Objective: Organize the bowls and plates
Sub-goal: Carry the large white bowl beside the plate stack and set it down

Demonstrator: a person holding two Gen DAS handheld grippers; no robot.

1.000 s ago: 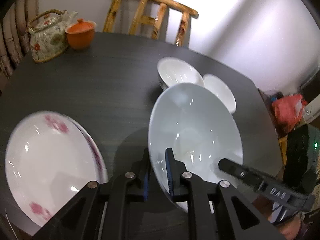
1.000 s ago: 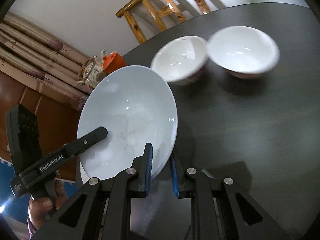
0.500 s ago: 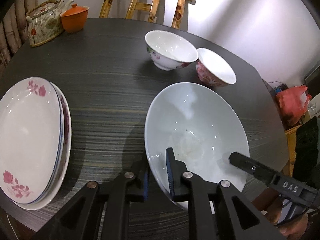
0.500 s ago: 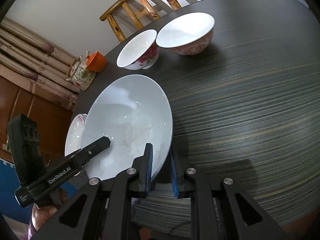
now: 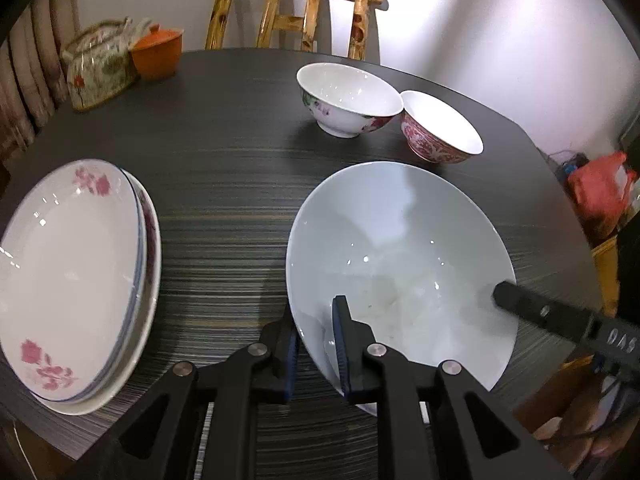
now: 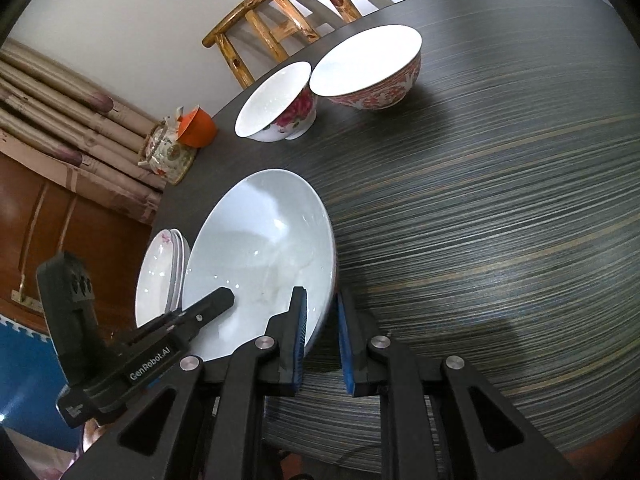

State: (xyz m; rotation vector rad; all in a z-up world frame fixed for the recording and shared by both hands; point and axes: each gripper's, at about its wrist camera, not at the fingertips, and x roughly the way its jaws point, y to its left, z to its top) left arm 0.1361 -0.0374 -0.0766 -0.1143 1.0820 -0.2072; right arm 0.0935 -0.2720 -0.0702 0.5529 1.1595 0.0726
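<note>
A glossy, wide, pale-blue ceramic bowl (image 5: 400, 248) sits over the dark striped worktop (image 5: 224, 168). The left gripper (image 5: 316, 344) and right gripper (image 6: 322, 340) each clamp its thin rim, jaws narrow.

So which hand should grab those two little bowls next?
Probably the right. Its tool grips the big pale-blue ceramic bowl's rim on the side nearer the two small flowered bowls; the left tool sits beside the stacked plates.

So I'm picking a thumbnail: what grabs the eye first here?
The big pale blue bowl, gripped at opposite rims by the left gripper and right gripper. Next, the stacked floral plates to its left, then two small bowls touching at the table's far side.
</note>
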